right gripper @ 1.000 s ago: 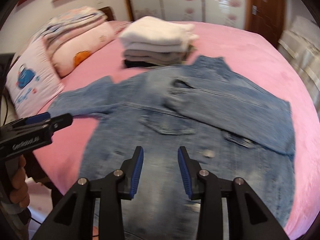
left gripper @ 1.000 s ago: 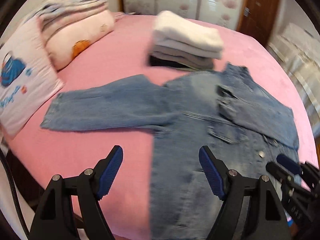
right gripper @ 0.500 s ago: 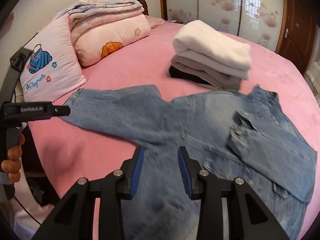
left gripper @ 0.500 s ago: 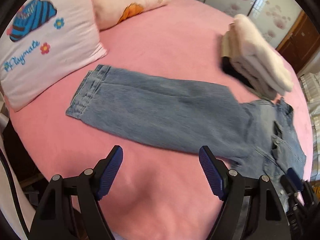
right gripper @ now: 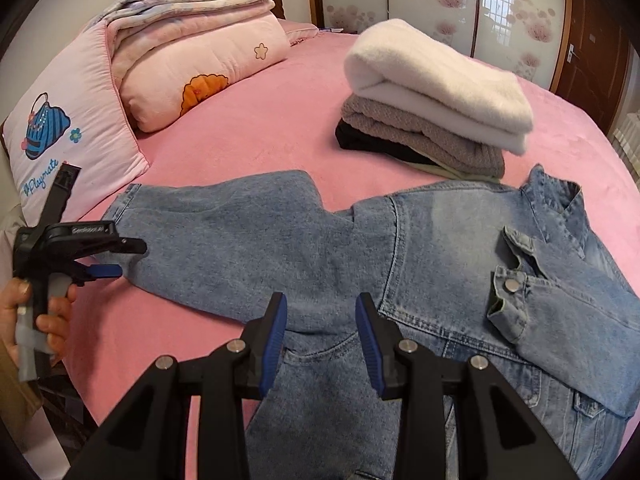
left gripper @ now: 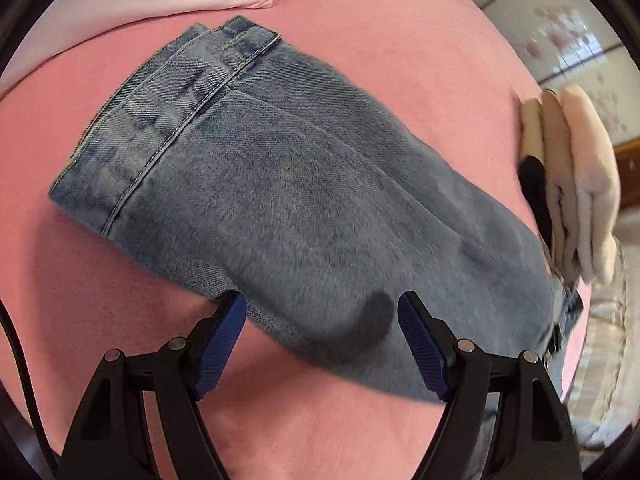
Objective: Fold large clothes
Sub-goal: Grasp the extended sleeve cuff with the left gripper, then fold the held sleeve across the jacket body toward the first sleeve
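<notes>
While both hand-held grippers gape empty: one denim jacket [right gripper: 400, 248], four stacked garments [right gripper: 432, 96].

Bright even daylight, fisheye-bent edges, soft blur in left view.

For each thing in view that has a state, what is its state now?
denim jacket: spread flat, one sleeve folded in, other stretched out
left gripper: jaws open over the stretched sleeve
right gripper: jaws partly open, empty
clothes stack: folded
quilt: folded
</notes>
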Demonstrator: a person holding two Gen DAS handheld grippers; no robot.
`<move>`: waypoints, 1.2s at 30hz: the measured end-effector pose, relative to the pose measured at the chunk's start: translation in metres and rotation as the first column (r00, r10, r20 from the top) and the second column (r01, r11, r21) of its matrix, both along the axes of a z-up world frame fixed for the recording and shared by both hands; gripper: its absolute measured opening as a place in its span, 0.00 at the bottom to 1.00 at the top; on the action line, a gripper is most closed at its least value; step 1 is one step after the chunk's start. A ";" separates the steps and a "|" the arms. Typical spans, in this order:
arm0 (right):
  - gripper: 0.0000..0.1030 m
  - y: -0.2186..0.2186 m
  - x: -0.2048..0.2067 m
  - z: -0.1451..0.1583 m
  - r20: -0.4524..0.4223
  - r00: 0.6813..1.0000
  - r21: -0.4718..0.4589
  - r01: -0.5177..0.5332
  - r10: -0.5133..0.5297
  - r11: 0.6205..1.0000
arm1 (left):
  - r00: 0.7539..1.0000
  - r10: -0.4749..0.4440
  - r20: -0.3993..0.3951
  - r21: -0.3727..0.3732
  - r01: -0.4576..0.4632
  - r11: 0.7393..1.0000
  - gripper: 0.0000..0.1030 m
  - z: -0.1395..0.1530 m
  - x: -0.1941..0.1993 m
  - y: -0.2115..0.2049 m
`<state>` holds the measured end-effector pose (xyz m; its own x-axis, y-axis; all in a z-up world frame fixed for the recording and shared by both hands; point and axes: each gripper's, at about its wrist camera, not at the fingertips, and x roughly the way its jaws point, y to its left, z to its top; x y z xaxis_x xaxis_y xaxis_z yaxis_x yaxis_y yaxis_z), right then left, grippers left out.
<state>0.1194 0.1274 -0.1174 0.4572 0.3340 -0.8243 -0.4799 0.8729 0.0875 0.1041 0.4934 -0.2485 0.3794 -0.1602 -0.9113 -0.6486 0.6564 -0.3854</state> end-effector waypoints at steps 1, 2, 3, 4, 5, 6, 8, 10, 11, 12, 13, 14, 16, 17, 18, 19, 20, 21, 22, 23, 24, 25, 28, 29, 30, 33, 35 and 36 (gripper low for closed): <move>0.35 -0.003 0.000 -0.002 -0.003 1.000 -0.001 0.004 -0.004 1.000 | 1.000 0.014 0.003 0.028 -0.014 1.000 0.73 0.000 0.002 -0.002; 0.35 -0.006 -0.001 -0.003 -0.007 1.000 -0.002 0.007 -0.008 1.000 | 1.000 0.024 -0.001 0.068 -0.024 0.997 0.61 0.002 0.003 -0.006; 0.35 -0.010 -0.001 -0.004 -0.010 1.000 -0.003 0.012 -0.012 1.000 | 0.999 0.039 -0.010 0.127 -0.038 0.991 0.49 0.004 0.005 -0.011; 0.35 -0.014 -0.002 -0.005 -0.013 1.000 -0.003 0.016 -0.016 1.000 | 0.999 0.047 -0.004 0.157 -0.046 0.987 0.24 0.005 0.007 -0.014; 0.35 -0.020 -0.003 -0.006 -0.017 1.000 0.000 0.023 -0.023 1.000 | 0.999 0.053 0.012 0.171 -0.054 0.984 0.13 0.007 0.008 -0.018; 0.35 -0.024 -0.003 -0.007 -0.020 0.999 0.000 0.027 -0.027 1.000 | 0.998 0.065 0.025 0.178 -0.068 0.982 0.11 0.010 0.008 -0.020; 0.35 -0.036 -0.006 -0.006 -0.021 0.999 0.000 0.040 -0.040 0.999 | 0.994 0.093 0.056 0.213 -0.103 0.972 0.07 0.023 0.007 -0.027; 0.35 -0.050 -0.009 -0.002 -0.009 0.999 0.002 0.053 -0.053 0.999 | 0.990 0.075 0.116 0.281 -0.105 0.954 0.06 0.049 0.008 -0.045; 0.35 -0.058 -0.011 0.000 0.001 0.998 0.004 0.061 -0.061 0.998 | 0.989 0.052 0.139 0.309 -0.093 0.946 0.06 0.062 0.010 -0.053; 0.35 -0.064 -0.013 0.003 0.011 0.998 0.005 0.069 -0.069 0.998 | 0.986 0.018 0.166 0.340 -0.074 0.937 0.06 0.077 0.014 -0.067; 0.35 -0.072 -0.015 0.005 0.020 0.997 0.006 0.079 -0.079 0.997 | 0.979 -0.039 0.198 0.374 -0.039 0.926 0.06 0.096 0.017 -0.088; 0.35 -0.082 -0.017 0.008 0.030 0.995 0.009 0.094 -0.094 0.996 | 0.973 -0.077 0.216 0.391 -0.014 0.920 0.06 0.107 0.019 -0.104; 0.35 -0.097 -0.019 0.010 0.039 0.992 0.010 0.121 -0.121 0.993 | 0.948 -0.205 0.242 0.445 0.080 0.892 0.06 0.132 0.027 -0.155; 0.35 -0.107 -0.020 0.010 0.042 0.989 0.012 0.140 -0.141 0.990 | 0.937 -0.256 0.239 0.469 0.120 0.875 0.06 0.139 0.034 -0.175; 0.35 -0.116 -0.021 0.010 0.043 0.987 0.013 0.157 -0.157 0.988 | 0.920 -0.316 0.233 0.489 0.170 0.855 0.06 0.144 0.041 -0.200; 0.35 -0.124 -0.021 0.009 0.043 0.984 0.014 0.172 -0.172 0.985 | 0.901 -0.374 0.220 0.507 0.222 0.833 0.06 0.146 0.045 -0.226; 0.35 -0.136 -0.021 0.008 0.039 0.980 0.017 0.195 -0.196 0.981 | 0.888 -0.412 0.207 0.520 0.257 0.814 0.06 0.146 0.049 -0.248; 0.35 -0.145 -0.021 0.007 0.035 0.977 0.018 0.212 -0.212 0.977 | 0.870 -0.456 0.189 0.535 0.298 0.790 0.06 0.143 0.054 -0.274; 0.35 -0.154 -0.021 0.005 0.030 0.972 0.018 0.231 -0.231 0.973 | 0.854 -0.492 0.171 0.548 0.333 0.767 0.06 0.140 0.055 -0.294; 0.35 -0.167 -0.020 0.003 0.024 0.966 0.019 0.258 -0.259 0.966 | 0.836 -0.530 0.143 0.563 0.372 0.738 0.07 0.133 0.057 -0.317; 0.35 -0.176 -0.020 0.001 0.019 0.961 0.019 0.276 -0.276 0.961 | 0.814 -0.573 0.098 0.565 0.428 0.705 0.08 0.121 0.062 -0.343; 0.35 -0.185 -0.020 -0.001 0.013 0.956 0.017 0.294 -0.295 0.956 | 0.794 -0.604 0.062 0.558 0.474 0.681 0.12 0.109 0.062 -0.362; 0.35 -0.215 -0.021 -0.008 0.003 0.937 -0.001 0.350 -0.350 0.937 | 0.741 -0.672 0.000 0.525 0.572 0.631 0.36 0.078 0.058 -0.408; 0.35 -0.222 -0.022 -0.010 0.000 0.932 -0.006 0.363 -0.363 0.932 | 0.725 -0.689 -0.006 0.520 0.591 0.617 0.36 0.071 0.052 -0.419; 0.35 -0.229 -0.023 -0.013 -0.005 0.928 -0.007 0.373 -0.373 0.928 | 0.697 -0.717 -0.017 0.516 0.620 0.591 0.37 0.064 0.048 -0.434; 0.35 -0.246 -0.025 -0.019 -0.027 0.918 -0.003 0.396 -0.396 0.918 | 0.655 -0.756 -0.015 0.528 0.647 0.550 0.48 0.062 0.031 -0.450; 0.35 -0.251 -0.025 -0.022 -0.042 0.915 0.006 0.402 -0.402 0.916 | 0.635 -0.773 0.010 0.555 0.639 0.532 0.57 0.071 0.017 -0.456; 0.35 -0.252 -0.025 -0.023 -0.048 0.915 0.014 0.402 -0.401 0.916 | 0.626 -0.780 0.022 0.571 0.633 0.524 0.58 0.078 0.010 -0.455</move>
<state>0.0941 -0.1246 -0.1399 0.5211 0.1493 -0.8403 -0.0852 0.9888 0.1229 0.1137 0.0384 -0.1709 0.5519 -0.0669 -0.8312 0.1852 0.9817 0.0440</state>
